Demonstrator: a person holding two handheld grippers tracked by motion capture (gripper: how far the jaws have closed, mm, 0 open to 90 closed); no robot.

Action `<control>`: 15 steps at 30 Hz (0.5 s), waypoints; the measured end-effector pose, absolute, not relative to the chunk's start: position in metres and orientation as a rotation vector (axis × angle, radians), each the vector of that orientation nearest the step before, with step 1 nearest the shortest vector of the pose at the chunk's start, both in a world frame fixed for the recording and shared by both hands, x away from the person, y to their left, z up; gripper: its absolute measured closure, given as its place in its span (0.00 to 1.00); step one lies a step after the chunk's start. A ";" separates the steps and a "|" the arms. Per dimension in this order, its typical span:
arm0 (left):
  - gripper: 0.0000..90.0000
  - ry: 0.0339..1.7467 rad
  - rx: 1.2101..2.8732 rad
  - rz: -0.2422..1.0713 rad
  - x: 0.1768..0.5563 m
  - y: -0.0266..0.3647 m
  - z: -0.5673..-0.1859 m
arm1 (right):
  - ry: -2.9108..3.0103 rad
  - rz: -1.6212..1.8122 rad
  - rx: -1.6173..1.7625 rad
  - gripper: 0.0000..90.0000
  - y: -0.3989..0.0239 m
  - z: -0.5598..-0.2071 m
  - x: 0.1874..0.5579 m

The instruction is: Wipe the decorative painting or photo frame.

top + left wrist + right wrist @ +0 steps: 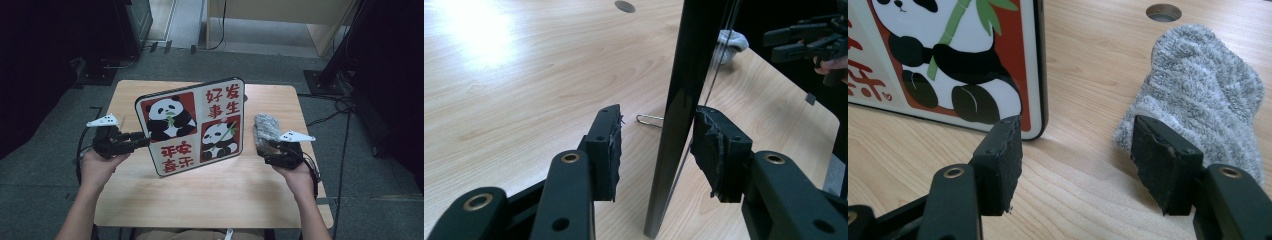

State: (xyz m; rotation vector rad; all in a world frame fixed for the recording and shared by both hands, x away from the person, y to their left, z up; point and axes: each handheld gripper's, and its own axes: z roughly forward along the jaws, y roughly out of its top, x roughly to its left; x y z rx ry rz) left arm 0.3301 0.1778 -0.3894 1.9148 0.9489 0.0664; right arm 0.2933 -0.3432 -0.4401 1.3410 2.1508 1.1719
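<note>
The desk (210,195) carries the panda board (192,125), upright near its middle. My left claw (142,138) straddles the board's left edge, pads spread, one touching. The grey cloth (265,129) lies by the right edge; my right claw (267,150), spread, is beside it.

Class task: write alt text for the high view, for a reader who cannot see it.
A panda picture board stands tilted on a wooden table, its left edge between the open jaws of the left claw. At the right, the right claw rests against a grey fluffy cloth. A person's forearms enter from below.
</note>
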 end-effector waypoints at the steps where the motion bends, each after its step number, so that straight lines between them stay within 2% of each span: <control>1: 0.61 0.948 1.914 0.064 0.331 0.178 -0.390 | 2.148 1.173 1.343 0.43 -0.344 -0.440 0.293; 15: 0.61 0.977 1.917 0.063 0.340 0.180 -0.395 | 2.132 1.174 1.341 0.43 -0.347 -0.442 0.291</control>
